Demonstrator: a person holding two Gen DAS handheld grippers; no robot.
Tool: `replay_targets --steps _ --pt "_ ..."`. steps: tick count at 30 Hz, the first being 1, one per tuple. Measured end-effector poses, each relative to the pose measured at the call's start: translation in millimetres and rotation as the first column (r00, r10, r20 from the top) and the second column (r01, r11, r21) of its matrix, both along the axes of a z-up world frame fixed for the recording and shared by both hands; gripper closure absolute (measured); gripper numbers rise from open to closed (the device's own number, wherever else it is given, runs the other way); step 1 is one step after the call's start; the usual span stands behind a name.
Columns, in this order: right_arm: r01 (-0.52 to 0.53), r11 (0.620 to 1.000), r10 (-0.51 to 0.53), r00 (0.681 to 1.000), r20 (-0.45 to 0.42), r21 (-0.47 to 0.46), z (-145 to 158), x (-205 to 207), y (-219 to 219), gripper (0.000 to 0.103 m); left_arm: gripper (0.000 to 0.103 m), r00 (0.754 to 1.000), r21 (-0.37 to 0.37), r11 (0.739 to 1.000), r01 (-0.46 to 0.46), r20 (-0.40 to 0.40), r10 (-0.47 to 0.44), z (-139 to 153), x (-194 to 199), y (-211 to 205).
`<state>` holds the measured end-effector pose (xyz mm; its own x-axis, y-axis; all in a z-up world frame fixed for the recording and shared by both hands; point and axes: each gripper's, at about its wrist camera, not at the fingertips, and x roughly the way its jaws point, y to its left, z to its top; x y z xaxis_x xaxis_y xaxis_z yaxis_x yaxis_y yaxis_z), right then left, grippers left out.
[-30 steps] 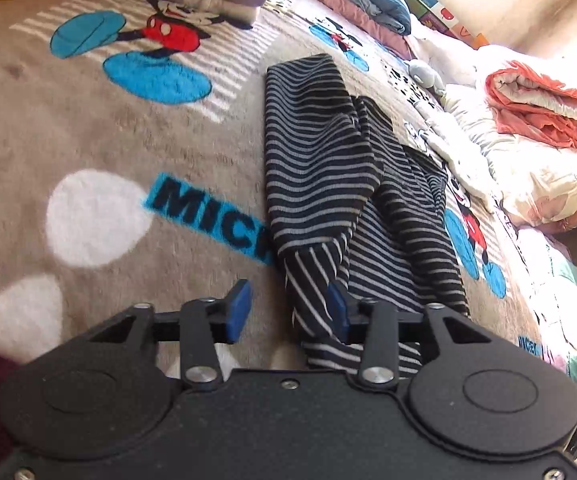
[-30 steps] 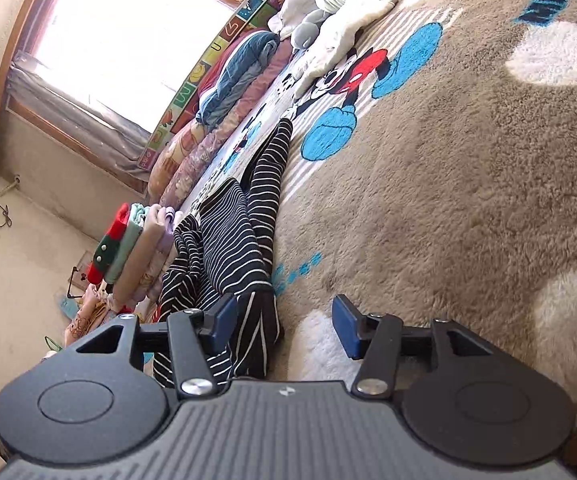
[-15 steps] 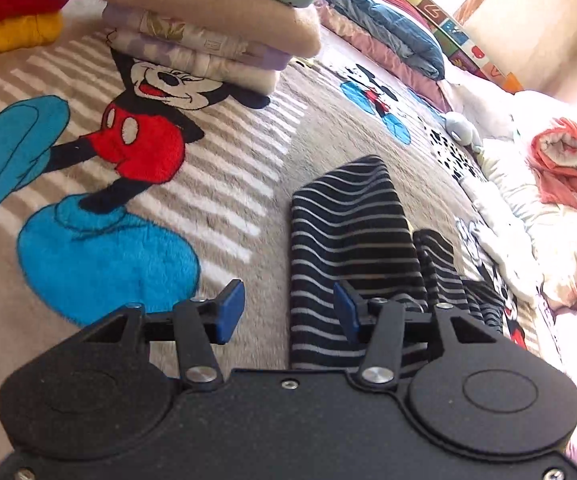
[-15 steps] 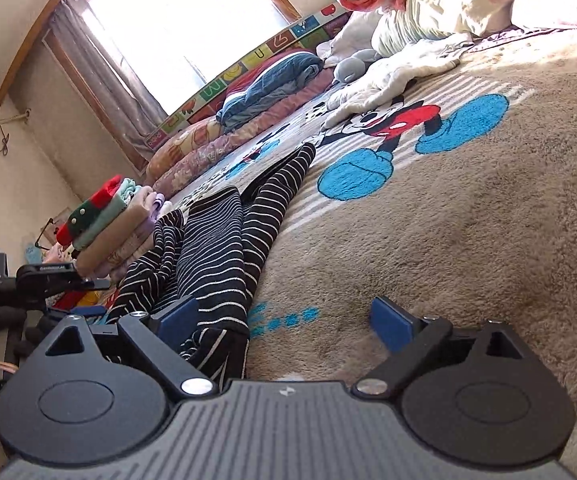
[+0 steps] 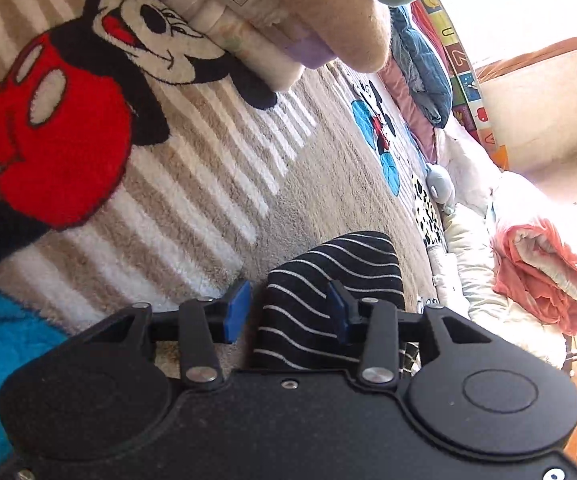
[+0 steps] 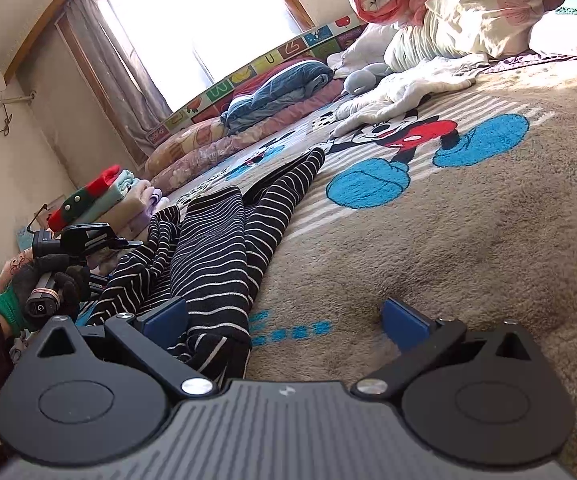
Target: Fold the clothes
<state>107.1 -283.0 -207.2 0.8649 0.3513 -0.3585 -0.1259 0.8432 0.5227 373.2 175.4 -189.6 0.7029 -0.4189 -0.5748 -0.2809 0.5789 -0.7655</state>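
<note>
Your striped garment (image 6: 224,248) lies long-ways on the Mickey blanket (image 6: 448,240), running away from both grippers. Your left gripper (image 5: 288,308) has its jaws open around one striped end, not clamped. Your right gripper (image 6: 284,320) is low, spread wide; the near end sits by its left pad, so it's nearest there
</note>
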Motion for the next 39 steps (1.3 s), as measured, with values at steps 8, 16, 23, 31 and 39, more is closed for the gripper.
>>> replay_targets --steps 8,16,23,31,39 --pt "0.008 1.0 -0.008 1.0 0.004 -0.011 0 1 2 0.0 0.101 0.993 0.172 0.985 0.029 0.105 -0.048 32 -12 -23" --pt "0.014 1.0 -0.014 1.0 0.003 -0.022 0 0 5 0.0 0.101 0.971 0.408 0.913 0.007 0.214 -0.103 91 -61 -20" --pt "0.014 0.999 -0.013 1.0 0.016 -0.036 -1 -2 6 0.0 0.101 0.966 0.496 0.868 -0.039 0.241 -0.094 115 -98 -2" --pt "0.006 1.0 -0.005 0.999 0.047 -0.022 -4 -5 4 0.0 0.101 0.968 0.501 0.86 -0.091 0.248 -0.042 122 -126 26" --pt "0.003 1.0 -0.002 0.998 0.059 -0.013 -5 -7 3 0.0 0.101 0.971 0.505 0.852 -0.136 0.241 0.013 114 -148 61"
